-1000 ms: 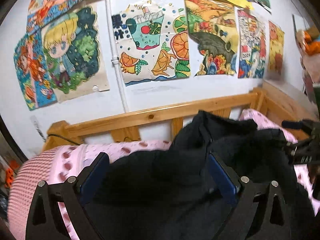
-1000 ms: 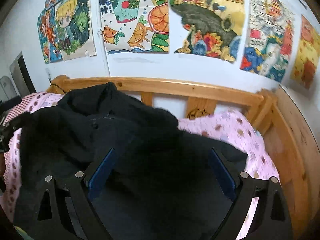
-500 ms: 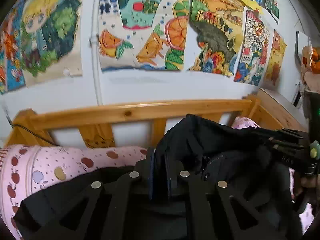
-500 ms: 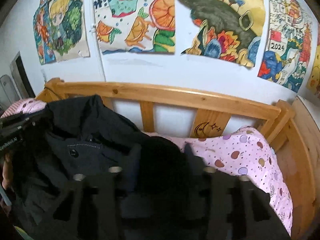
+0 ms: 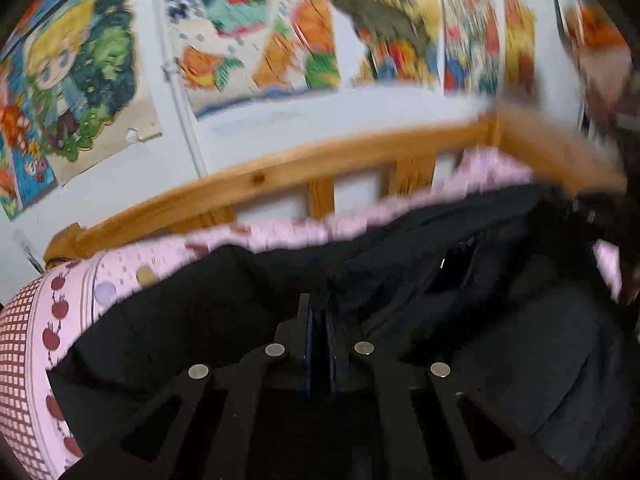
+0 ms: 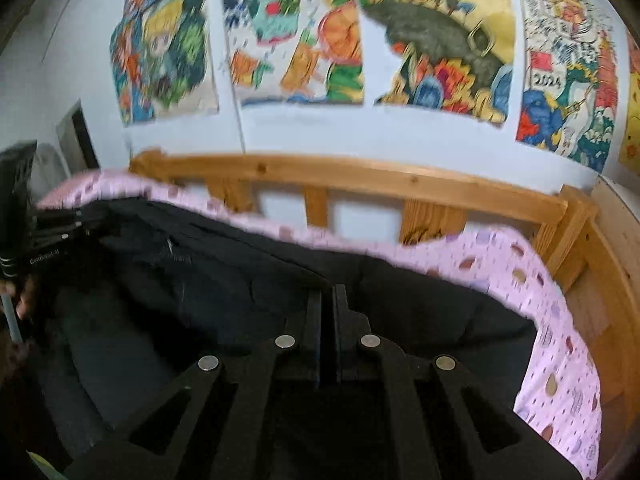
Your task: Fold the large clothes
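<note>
A large black jacket point(image 5: 460, 320) lies spread over the pink dotted bed sheet point(image 5: 120, 272), reaching almost to the far rail. My left gripper point(image 5: 318, 304) is shut at the jacket's near edge, with dark cloth pinched between its blue pads. In the right wrist view the same jacket point(image 6: 200, 280) fills the lower left, and my right gripper point(image 6: 328, 292) is shut on its near edge as well. The left gripper's fingers point(image 6: 64, 224) show at the left edge of that view, with a hand point(image 6: 24, 296) below them. Both views are blurred by motion.
A wooden bed rail point(image 6: 400, 180) runs along the far side and turns down the right side point(image 6: 600, 280). Bright children's drawings point(image 5: 248, 40) cover the white wall behind it. Pink sheet point(image 6: 520, 264) shows bare to the right of the jacket.
Both grippers went from wide open to shut on the jacket's near edge. The jacket, bunched and raised half a second ago, now lies lower and flatter. Both grippers have sunk.
</note>
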